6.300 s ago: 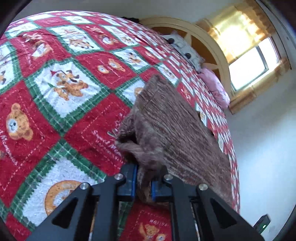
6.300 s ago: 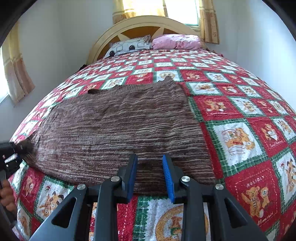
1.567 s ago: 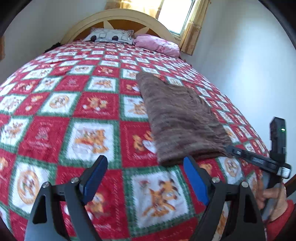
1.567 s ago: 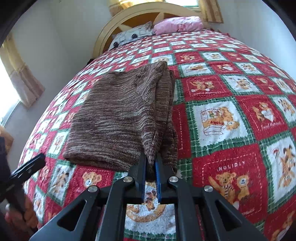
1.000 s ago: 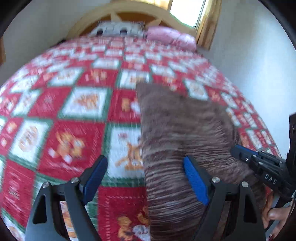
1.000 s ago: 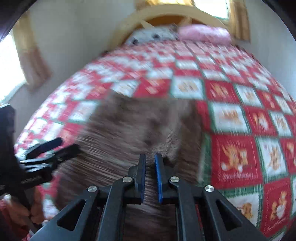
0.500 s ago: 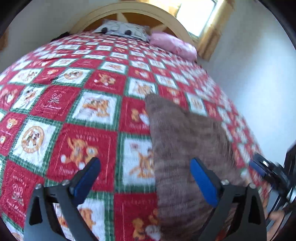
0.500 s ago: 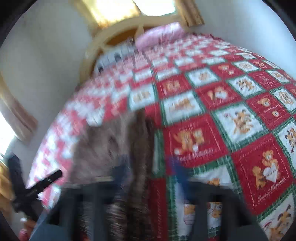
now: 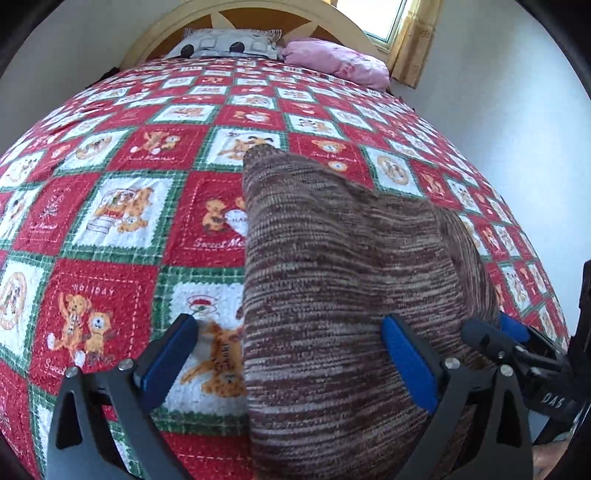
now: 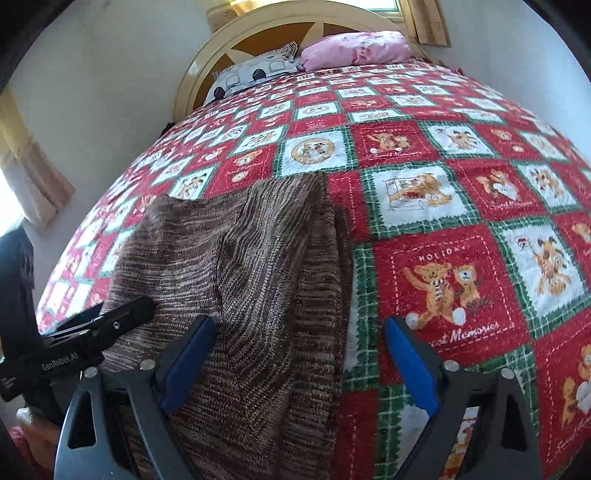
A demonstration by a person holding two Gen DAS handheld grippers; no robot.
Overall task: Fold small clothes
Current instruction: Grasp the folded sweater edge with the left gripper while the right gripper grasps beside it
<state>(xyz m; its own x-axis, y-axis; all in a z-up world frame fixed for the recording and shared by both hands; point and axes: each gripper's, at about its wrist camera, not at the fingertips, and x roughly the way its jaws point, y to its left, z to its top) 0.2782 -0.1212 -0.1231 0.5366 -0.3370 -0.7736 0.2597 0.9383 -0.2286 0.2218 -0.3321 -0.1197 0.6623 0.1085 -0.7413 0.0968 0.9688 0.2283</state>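
Note:
A brown striped knit garment (image 9: pixel 332 280) lies folded into a long strip on the red, green and white teddy-bear quilt (image 9: pixel 110 206). My left gripper (image 9: pixel 288 354) is open and empty, low over the garment's near left edge. The right gripper shows at the right edge of the left wrist view (image 9: pixel 517 343), beside the garment's right side. In the right wrist view the garment (image 10: pixel 251 280) has a thick folded edge on its right. My right gripper (image 10: pixel 295 358) is open and empty, straddling that edge. The left gripper shows there at the left (image 10: pixel 92 325).
A curved wooden headboard (image 9: pixel 332 22) stands at the far end with a grey patterned pillow (image 9: pixel 229 44) and a pink pillow (image 9: pixel 332 62). White walls and curtained windows (image 10: pixel 33 177) flank the bed. The quilt stretches wide to the left (image 9: pixel 55 166) and right (image 10: pixel 498 184).
The left gripper let go of the garment and opened. The right gripper, shut on the folded edge a second ago, has opened and released it. Both have come in low over the garment's near end.

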